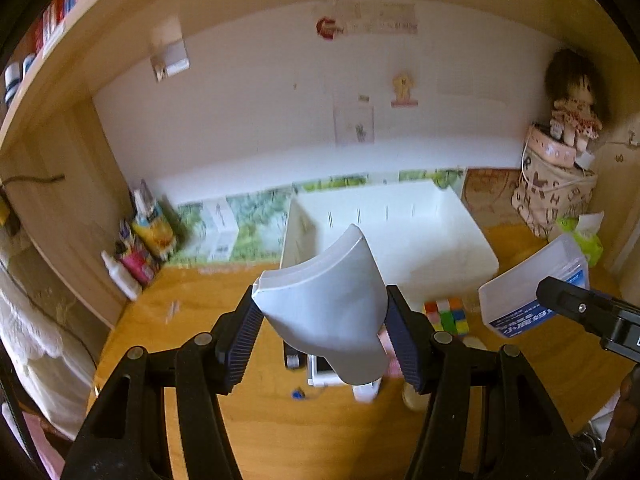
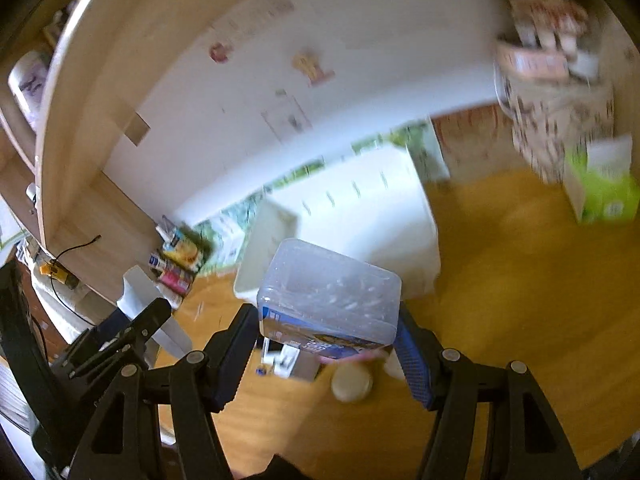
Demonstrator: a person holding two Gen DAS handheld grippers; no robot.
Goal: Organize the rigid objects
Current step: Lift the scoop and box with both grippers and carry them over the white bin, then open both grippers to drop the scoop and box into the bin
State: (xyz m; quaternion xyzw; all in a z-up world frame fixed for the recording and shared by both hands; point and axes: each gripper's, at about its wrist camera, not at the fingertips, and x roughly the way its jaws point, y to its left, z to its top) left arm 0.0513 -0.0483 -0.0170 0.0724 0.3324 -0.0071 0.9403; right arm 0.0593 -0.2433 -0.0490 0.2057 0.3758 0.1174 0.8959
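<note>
Clamped between the pads of the left gripper (image 1: 320, 336) is a grey-white curved plastic piece (image 1: 324, 308), held off the wooden desk (image 1: 208, 320) with its long axis pointing away from the fingers, straight at the white storage bin (image 1: 472, 240). That bin is the landmark: it sits open-topped at the back of the desk, and both held things hang just in front of its near wall. The right gripper (image 2: 326, 350) grips a clear lidded plastic box (image 2: 328, 296) with a blue label, carried tilted, also short of the bin's near edge and to the right of the curved piece. Neither arm looks clearly nearer to the bin. Below the grippers, in front of the bin, lie a colour cube (image 1: 446, 316), a small white device (image 1: 320, 372) and a round pale lid (image 2: 351, 385). Right of the bin stand a patterned bag (image 1: 552, 196) and a green tissue pack (image 1: 580, 232). Likely next is a forward carry over the near wall; I judge the two loads could knock together if they go in side by side.
</note>
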